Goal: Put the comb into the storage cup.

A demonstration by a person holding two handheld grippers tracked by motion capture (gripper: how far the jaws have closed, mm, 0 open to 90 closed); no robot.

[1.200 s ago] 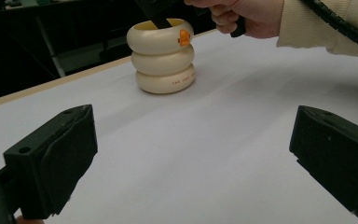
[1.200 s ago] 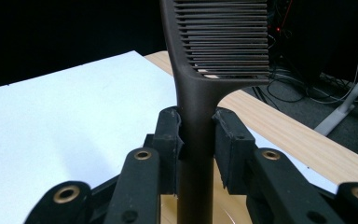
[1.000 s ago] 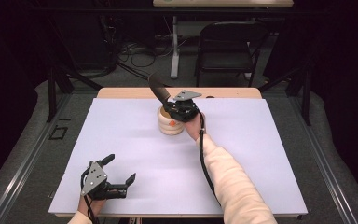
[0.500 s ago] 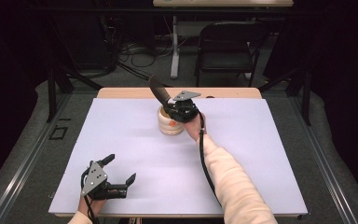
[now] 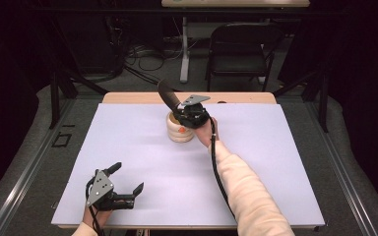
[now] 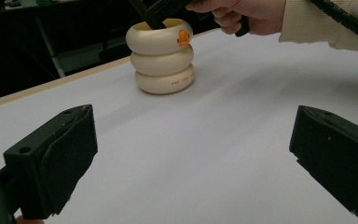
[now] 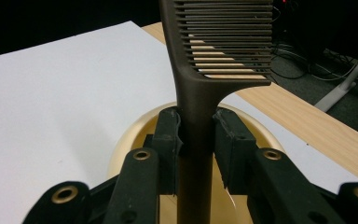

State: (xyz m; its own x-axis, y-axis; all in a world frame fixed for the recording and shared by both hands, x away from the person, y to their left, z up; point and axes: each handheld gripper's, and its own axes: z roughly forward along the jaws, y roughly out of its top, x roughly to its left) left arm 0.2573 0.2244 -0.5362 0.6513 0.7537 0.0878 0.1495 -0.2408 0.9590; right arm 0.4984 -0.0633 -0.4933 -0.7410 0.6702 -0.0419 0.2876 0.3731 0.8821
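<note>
Our right tool (image 5: 179, 106) pinches the handle of a dark comb (image 7: 200, 93), its two pads pressed against the handle from either side just below the teeth. We hold it over the mouth of a cream holder (image 5: 179, 132) made of three stacked rings, with a small orange mark on the top ring. The comb's toothed end rises up and tilts toward the far edge of the desk (image 5: 256, 162), while the handle runs down between the pads toward the holder's opening; how far in it reaches we cannot tell. Our right hand and the tool's body sit directly above the holder and cover much of its rim in the high view.

Our left tool (image 5: 126, 186) rests near the front left corner of the desk, well apart from the holder, its jaws spread wide with nothing between them. A white sheet covers the desk, leaving a strip of bare wood along the far edge. Beyond the desk stands a dark folding chair (image 5: 241, 49), with cables (image 5: 138, 54) on the floor near it.
</note>
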